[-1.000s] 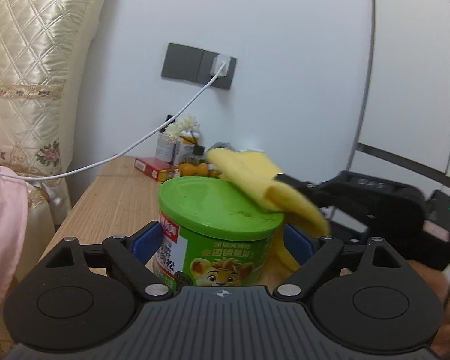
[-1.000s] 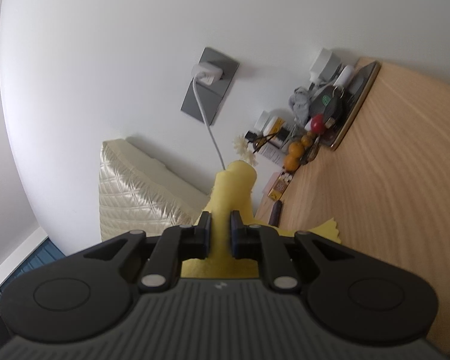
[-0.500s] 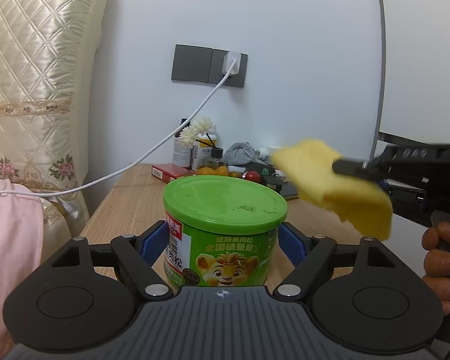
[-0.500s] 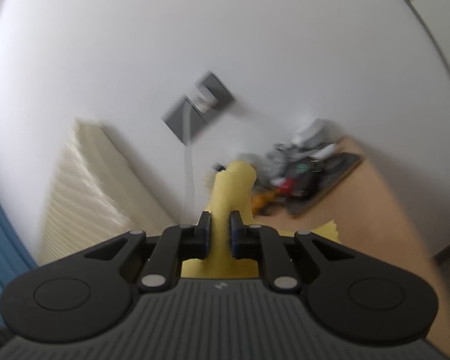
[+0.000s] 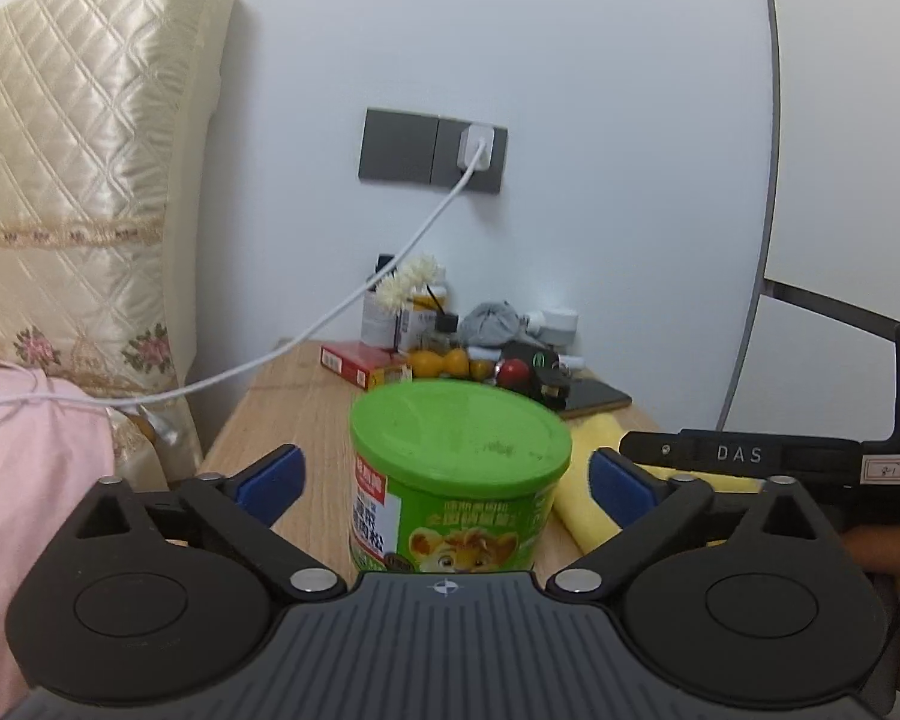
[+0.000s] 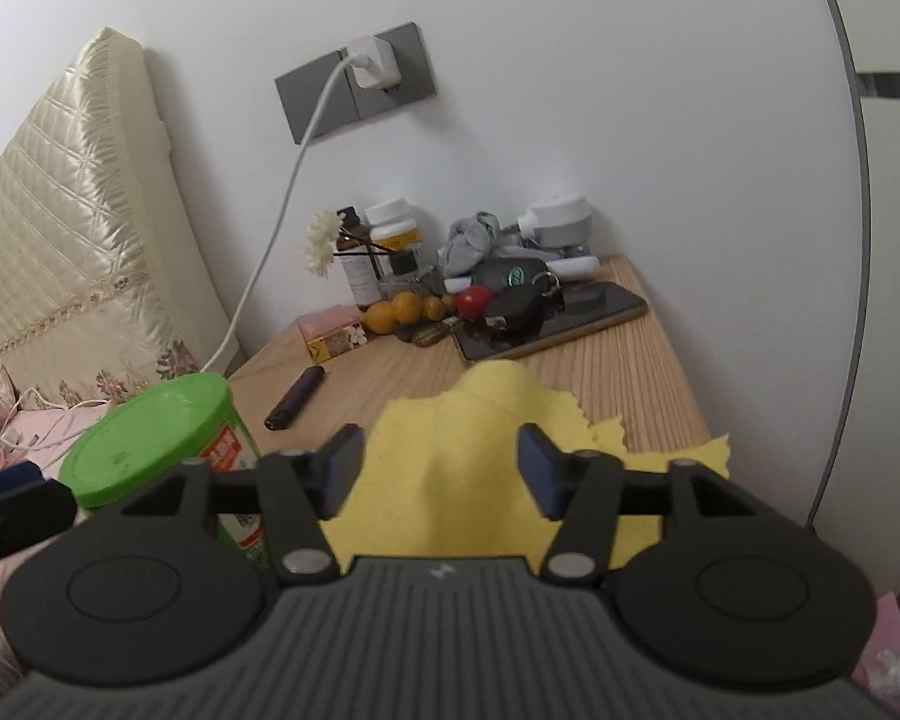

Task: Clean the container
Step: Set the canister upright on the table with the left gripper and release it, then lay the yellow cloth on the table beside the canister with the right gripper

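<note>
The light wooden bedside table (image 6: 624,360) carries the whole work area, with a quilted cream headboard cushion (image 5: 84,192) at its left and a cluster of bottles, small oranges, keys and a dark phone (image 6: 576,318) at its far edge against the white wall. The round green container with a green plastic lid and a cartoon lion label (image 5: 459,480) stands upright on the near part of the table. The left gripper (image 5: 444,474) straddles this container with its blue-padded jaws spread; each pad stands clear of the container wall, so nothing is held. The soft yellow cleaning cloth (image 6: 480,468) lies crumpled on the table just to the right of the container. The right gripper (image 6: 438,468) hovers over the cloth with its jaws wide apart, the pads on either side of a raised fold and not pinching it. Small dark specks (image 5: 501,449) are visible on the lid surface. This arrangement fits two stages: the cloth set down after wiping, or the cloth about to be picked up for wiping; the pictures do not settle which. If wiping is to follow, it calls for the right jaws to close on the raised fold and for the left jaws to steady the container against sliding.
</note>
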Motion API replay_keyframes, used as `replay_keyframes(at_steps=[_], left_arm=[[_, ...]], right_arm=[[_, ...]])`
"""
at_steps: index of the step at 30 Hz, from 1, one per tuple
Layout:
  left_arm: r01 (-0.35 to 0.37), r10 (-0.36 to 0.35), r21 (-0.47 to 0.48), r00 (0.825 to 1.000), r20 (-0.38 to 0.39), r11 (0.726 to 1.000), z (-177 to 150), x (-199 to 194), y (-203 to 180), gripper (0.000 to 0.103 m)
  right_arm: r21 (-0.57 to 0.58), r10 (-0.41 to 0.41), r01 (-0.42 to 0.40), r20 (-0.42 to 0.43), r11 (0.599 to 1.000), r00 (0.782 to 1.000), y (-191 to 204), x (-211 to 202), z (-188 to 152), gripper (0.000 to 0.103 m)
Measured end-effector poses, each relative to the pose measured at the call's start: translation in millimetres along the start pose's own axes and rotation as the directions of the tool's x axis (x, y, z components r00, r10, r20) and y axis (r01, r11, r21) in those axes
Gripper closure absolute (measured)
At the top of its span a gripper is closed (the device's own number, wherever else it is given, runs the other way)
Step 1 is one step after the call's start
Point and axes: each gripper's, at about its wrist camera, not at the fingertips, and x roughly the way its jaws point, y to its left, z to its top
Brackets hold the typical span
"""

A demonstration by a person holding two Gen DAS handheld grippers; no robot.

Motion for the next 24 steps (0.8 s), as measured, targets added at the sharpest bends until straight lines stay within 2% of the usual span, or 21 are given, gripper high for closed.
replay_keyframes(at_steps=[4, 6, 11, 15, 24], left_arm=[[-0.024, 0.025, -0.011, 0.999, 0.022, 1.000, 9.7, -13.2, 0.9, 0.000], [-0.044, 0.044, -0.008, 0.999, 0.016, 0.999, 13.3, -20.8, 0.5, 0.000], [-0.077, 0.077, -0.007, 0.997, -0.005, 0.997, 18.6, -42.6, 3.0, 0.000], [-0.091, 0.091, -0.008, 0.996, -0.014, 0.996, 18.9, -62.0, 3.3, 0.000], [-0.134, 0.134, 0.000, 0.991, -0.005, 0.991, 18.7, -98.1, 3.0, 0.000]], right_arm=[[-0.010, 0.003, -0.003, 0.017, 1.000, 1.000, 9.8, -19.2, 6.7, 0.026], [-0.032, -0.007, 0.008, 0.029, 0.999, 1.000, 18.1, -33.3, 8.1, 0.016], [-0.025, -0.007, 0.008, 0.046, 1.000, 0.999, 35.7, -73.2, 7.9, 0.013], [-0.027, -0.024, 0.026, 0.063, 0.999, 0.998, 50.0, -102.5, 2.6, 0.000], [-0.040, -0.046, 0.049, 0.077, 0.998, 0.996, 76.1, -145.3, -10.0, 0.000]])
